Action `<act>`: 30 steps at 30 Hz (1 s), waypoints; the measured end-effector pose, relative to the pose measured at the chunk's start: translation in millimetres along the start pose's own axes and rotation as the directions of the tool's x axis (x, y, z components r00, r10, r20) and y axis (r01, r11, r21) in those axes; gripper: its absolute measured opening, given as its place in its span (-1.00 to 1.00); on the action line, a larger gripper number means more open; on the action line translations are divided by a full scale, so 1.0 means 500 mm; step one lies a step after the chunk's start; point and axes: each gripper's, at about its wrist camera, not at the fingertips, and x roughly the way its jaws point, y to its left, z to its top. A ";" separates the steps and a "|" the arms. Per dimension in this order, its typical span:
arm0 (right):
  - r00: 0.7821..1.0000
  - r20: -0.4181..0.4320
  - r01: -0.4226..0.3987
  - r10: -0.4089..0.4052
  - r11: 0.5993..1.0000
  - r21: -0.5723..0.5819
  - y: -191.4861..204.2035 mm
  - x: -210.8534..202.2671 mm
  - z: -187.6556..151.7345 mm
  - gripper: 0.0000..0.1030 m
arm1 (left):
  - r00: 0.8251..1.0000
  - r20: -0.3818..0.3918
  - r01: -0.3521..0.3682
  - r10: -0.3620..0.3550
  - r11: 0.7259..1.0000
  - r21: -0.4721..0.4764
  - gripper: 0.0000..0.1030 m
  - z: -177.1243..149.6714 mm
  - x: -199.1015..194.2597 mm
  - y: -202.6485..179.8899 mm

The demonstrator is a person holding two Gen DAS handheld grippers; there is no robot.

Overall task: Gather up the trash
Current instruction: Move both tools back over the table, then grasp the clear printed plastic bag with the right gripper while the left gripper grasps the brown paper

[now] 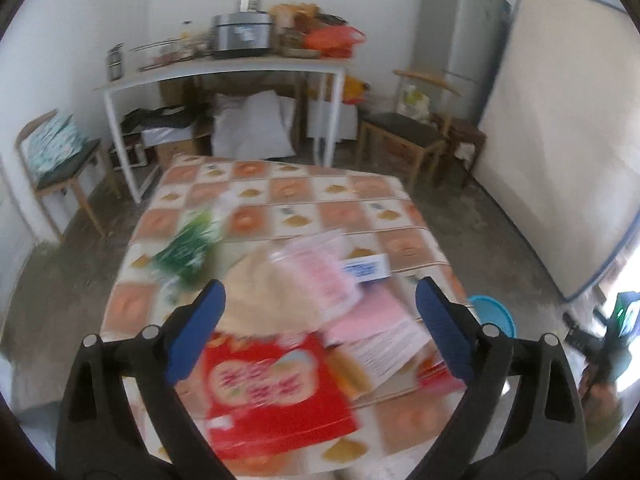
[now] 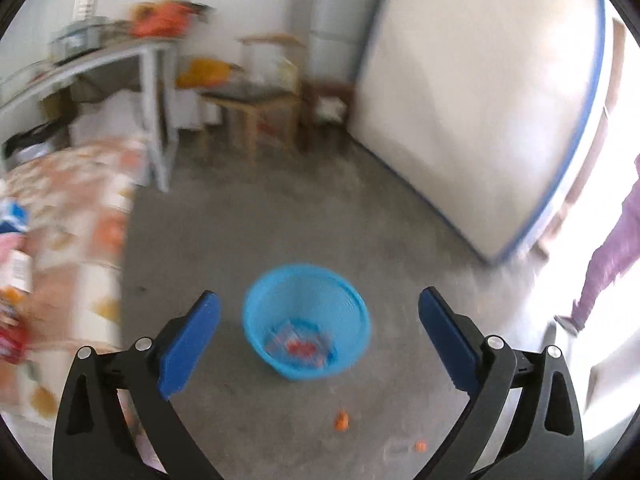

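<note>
My left gripper (image 1: 320, 332) is open and empty above a table with a checked cloth (image 1: 280, 192). Under it lie a red printed bag (image 1: 272, 388), a beige bag (image 1: 260, 300), pink paper sheets (image 1: 332, 280), a green wrapper (image 1: 188, 252) and a small blue-and-white box (image 1: 366, 268). My right gripper (image 2: 320, 336) is open and empty over the floor, above a blue basket (image 2: 306, 320) that holds a clear wrapper with red print (image 2: 300, 344). The basket also shows in the left wrist view (image 1: 494, 314) beside the table.
Two small orange scraps (image 2: 341, 420) lie on the concrete floor near the basket. A white work table (image 1: 224, 76) with appliances, wooden chairs (image 1: 404, 136), a fridge (image 1: 460, 40) and a leaning mattress (image 1: 560, 140) line the walls. A person in purple (image 2: 608, 264) stands at right.
</note>
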 end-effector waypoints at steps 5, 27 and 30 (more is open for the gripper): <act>0.940 0.199 -0.266 0.276 0.961 -0.076 0.099 -0.140 0.098 0.87 | 0.999 0.028 -0.025 0.027 0.997 -0.068 0.83 -0.067 -0.040 0.110; 0.608 -0.496 -0.785 0.620 0.562 -0.259 0.668 -0.068 0.264 0.87 | 0.977 0.042 0.211 -0.208 0.932 -0.293 0.83 -0.161 0.087 0.327; 0.660 -0.550 -0.742 0.512 0.560 -0.369 0.749 -0.019 0.241 0.87 | 0.973 0.036 0.227 -0.226 0.929 -0.292 0.83 -0.168 0.103 0.324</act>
